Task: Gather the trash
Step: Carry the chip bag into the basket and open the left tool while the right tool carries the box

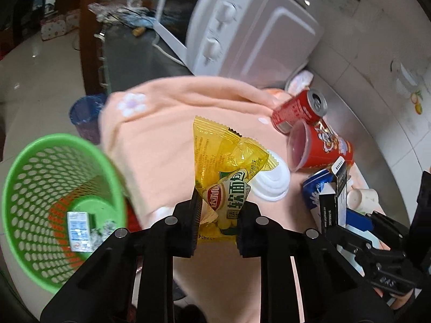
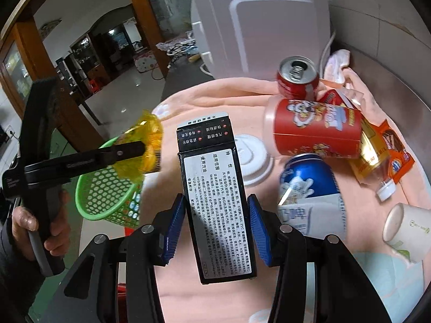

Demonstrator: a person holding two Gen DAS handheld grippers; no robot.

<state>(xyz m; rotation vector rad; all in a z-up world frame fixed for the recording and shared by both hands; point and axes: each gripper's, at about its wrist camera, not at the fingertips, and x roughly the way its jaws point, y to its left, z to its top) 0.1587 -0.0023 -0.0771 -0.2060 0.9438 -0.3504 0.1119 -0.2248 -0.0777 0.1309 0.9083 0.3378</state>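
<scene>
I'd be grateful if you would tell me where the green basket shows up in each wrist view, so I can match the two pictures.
Left wrist view: green basket at the left edge, seen from above.
Right wrist view: green basket left of centre, behind the left gripper holding the yellow wrapper.
Shared landmark: white microwave.
</scene>
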